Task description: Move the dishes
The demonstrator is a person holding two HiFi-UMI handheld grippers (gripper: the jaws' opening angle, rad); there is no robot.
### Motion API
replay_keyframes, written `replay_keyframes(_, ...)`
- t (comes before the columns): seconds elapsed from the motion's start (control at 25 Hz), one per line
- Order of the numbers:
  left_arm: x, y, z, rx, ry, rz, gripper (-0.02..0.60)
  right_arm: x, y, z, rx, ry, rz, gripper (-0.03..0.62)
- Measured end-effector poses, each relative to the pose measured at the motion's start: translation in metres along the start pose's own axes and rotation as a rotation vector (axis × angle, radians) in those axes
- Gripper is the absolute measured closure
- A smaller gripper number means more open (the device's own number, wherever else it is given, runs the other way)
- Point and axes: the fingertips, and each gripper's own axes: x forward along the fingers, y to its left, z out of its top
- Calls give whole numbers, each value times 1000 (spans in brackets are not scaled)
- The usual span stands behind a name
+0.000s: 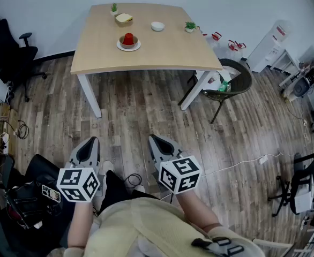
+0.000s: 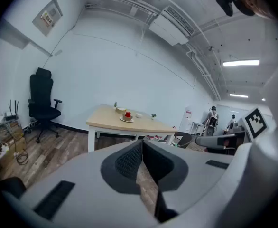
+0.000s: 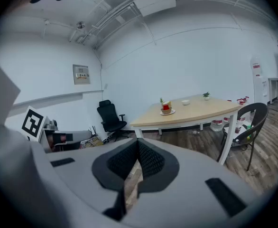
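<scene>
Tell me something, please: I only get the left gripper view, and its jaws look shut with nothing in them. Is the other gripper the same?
Observer: Yes. In the right gripper view, the right gripper has its jaws together with nothing between them.
Operator: And the table? The things on it are tiny here.
Observer: The head view looks down on it. There is a red cup on a plate, a white bowl, a tray holding something pale yellow, a plant at the far edge and another towards the right.
</scene>
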Motion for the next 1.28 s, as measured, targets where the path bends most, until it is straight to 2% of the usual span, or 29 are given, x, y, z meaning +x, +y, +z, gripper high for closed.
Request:
replay_keyframes(0.32, 17, 19, -3, 18, 40, -34, 563, 38, 2, -2, 40, 26, 22, 582)
replay_keyframes(0.48, 36, 37, 5, 10, 59, -36, 563, 59, 3, 10, 35, 29, 25, 582)
replay_keyframes(0.92, 97, 80, 31, 60, 94, -107, 563, 128, -7, 50, 46, -12, 31, 580)
replay_keyframes(1.2, 124, 118, 48, 108, 109, -113, 562, 179, -4, 63, 39, 1, 25, 578)
replay_keyframes(1.24, 128, 123, 51, 107, 111, -117, 561, 186, -2, 66, 34, 2, 27, 566)
replay_keyframes(1.28, 131, 128, 54, 105, 112, -121, 562, 193, 0, 68, 30, 4, 31, 525)
